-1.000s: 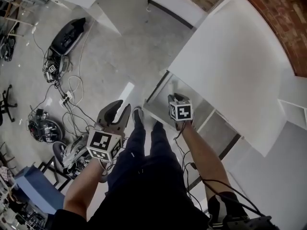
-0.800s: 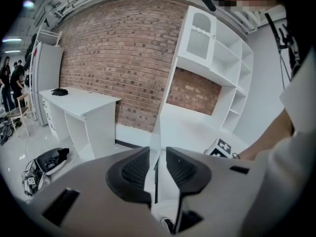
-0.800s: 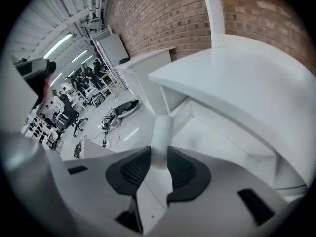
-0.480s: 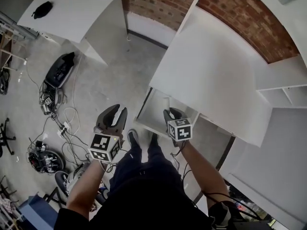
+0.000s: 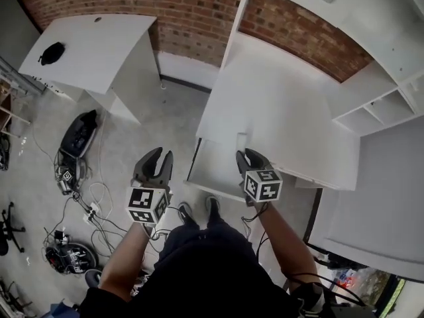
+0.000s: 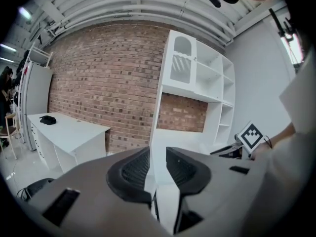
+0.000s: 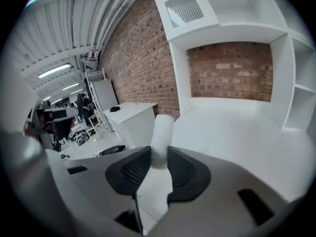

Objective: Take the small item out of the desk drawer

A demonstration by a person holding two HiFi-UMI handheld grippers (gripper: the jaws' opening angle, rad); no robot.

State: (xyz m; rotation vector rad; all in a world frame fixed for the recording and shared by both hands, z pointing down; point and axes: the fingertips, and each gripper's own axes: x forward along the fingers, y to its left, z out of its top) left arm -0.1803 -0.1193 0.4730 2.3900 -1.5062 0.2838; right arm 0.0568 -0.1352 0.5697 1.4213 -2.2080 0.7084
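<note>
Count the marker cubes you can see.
2. One marker cube rides on the left gripper above the floor; the other on the right gripper, which grips the small white item by the open drawer. None looks hidden.

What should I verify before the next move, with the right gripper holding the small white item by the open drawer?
1. Right gripper shut on the small white item: ok; both pads press on its lower end.
2. Item seated straight in the grip: ok; it stands up out of the jaws.
3. Item fully lifted out of the drawer: cannot tell; in the head view it overlaps the desk's front edge.
4. Free space on the desk top for a set-down: ok.
5. Left gripper out of the way: ok; open, nothing between its jaws, left of the drawer.
</note>
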